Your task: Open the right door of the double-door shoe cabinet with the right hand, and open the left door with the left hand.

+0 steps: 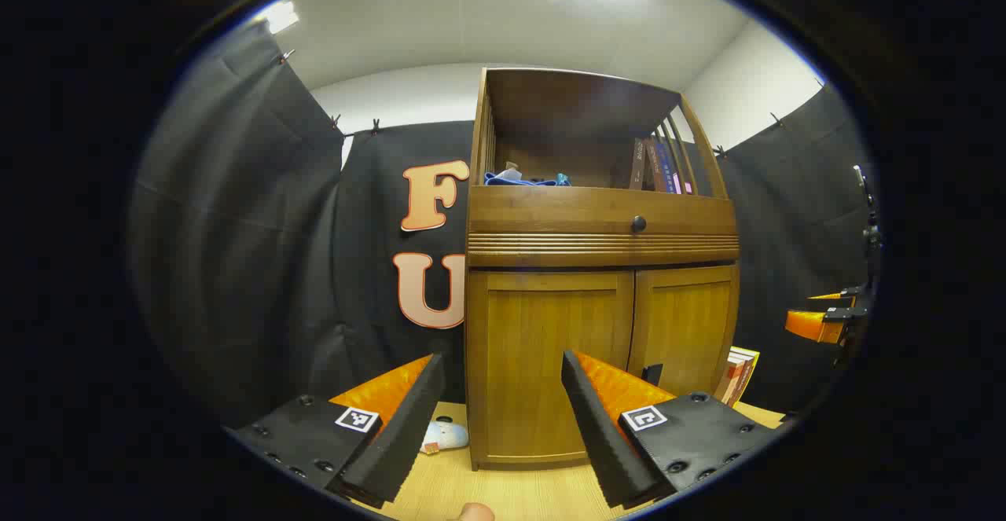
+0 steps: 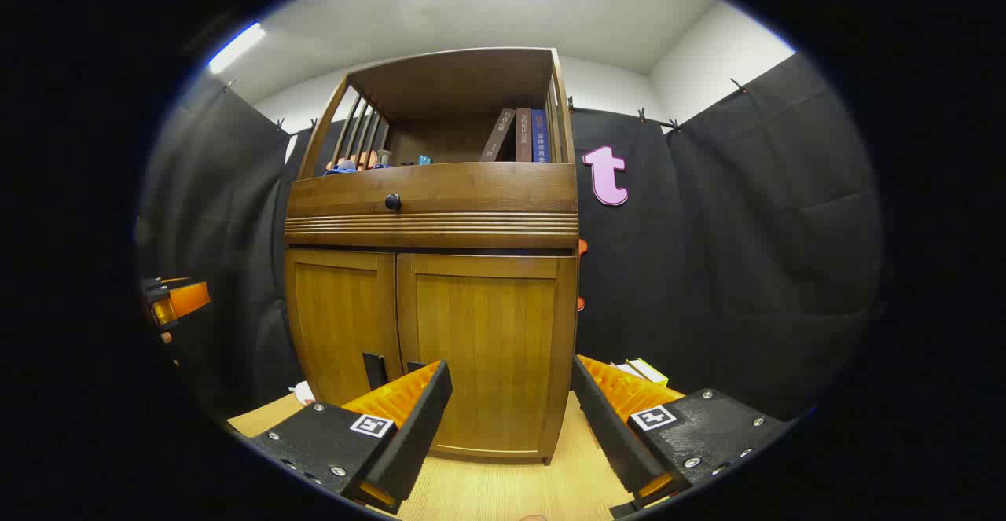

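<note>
Your left gripper [image 1: 503,403] is spread wide and grips nothing; its fingers frame the lower part of the left door [image 1: 550,364] of the shoe cabinet [image 1: 601,238], which stands just ahead on the pale wooden floor [image 1: 503,489]. Low to the left of that gripper, a small white object [image 1: 444,434] lies at the cabinet's foot, something you get from the left gripper view alone. Off to the right, past the right door, that view also catches a stack of books [image 1: 739,376] leaning by the cabinet's side and, farther out, your other gripper at the edge.

Your right gripper [image 2: 511,407] is likewise spread and empty, its fingers bracketing the bottom of the right door [image 2: 487,348]. Just beyond its right finger, some flat boxes [image 2: 648,370] lie on the floor.

Both doors are plain honey-brown panels and sit flush and closed, meeting at a centre seam with small dark pulls [image 2: 376,369] near the bottom. Above them runs a ribbed drawer front with a dark round knob [image 2: 392,202]. Higher and farther still, the open shelf holds upright books [image 2: 523,136] and a blue item [image 1: 523,179].
</note>
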`<state>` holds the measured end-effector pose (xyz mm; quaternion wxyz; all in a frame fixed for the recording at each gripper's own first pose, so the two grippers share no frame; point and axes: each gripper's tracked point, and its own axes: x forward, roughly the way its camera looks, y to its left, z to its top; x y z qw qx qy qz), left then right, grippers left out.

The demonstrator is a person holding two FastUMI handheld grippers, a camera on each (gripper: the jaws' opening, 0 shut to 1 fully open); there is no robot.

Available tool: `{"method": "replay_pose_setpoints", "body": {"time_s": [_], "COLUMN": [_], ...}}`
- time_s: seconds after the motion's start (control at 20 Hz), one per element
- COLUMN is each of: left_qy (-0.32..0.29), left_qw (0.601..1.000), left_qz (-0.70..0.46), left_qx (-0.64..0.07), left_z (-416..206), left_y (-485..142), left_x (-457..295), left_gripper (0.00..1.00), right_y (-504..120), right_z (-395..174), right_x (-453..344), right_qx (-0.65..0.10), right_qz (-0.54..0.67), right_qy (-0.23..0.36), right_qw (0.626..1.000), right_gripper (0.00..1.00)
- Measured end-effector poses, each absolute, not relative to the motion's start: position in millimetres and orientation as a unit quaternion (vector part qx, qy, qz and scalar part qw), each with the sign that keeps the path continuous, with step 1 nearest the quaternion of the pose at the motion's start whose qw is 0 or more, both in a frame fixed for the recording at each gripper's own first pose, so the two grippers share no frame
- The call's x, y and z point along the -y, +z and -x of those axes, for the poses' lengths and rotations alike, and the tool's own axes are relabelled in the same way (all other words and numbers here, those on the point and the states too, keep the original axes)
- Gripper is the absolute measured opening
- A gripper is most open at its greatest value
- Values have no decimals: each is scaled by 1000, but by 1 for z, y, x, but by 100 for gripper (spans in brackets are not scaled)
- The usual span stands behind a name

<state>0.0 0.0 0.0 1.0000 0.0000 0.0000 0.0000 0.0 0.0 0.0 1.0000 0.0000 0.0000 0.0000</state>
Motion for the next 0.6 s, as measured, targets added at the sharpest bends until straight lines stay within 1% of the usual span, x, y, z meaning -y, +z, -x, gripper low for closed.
{"method": "replay_pose_setpoints", "body": {"time_s": [0.05,0.15,0.2,0.35,0.4,0.45,0.6], "left_qy": [1,1,1,3,3,3,4], "left_qw": [1000,1000,1000,1000,1000,1000,1000], "left_qz": [-1,-3,-5,-5,-3,-2,1], "left_qx": [1,0,-1,-1,1,3,5], "left_z": [1,2,2,2,2,3,4], "left_y": [1,2,1,3,5,6,8], "left_x": [0,0,0,0,0,-1,-1], "left_gripper": [96,96,96,96,96,96,96], "right_y": [0,2,2,3,3,4,8], "right_z": [1,0,-1,1,1,1,5], "right_x": [1,0,0,-3,-4,-4,-6], "right_qx": [0,2,2,3,2,3,6], "right_qz": [-1,-3,-4,-4,-1,2,6], "right_qy": [0,0,1,3,3,3,3], "right_qw": [1000,1000,1000,1000,1000,1000,1000], "right_gripper": [94,94,100,100,94,100,100]}}
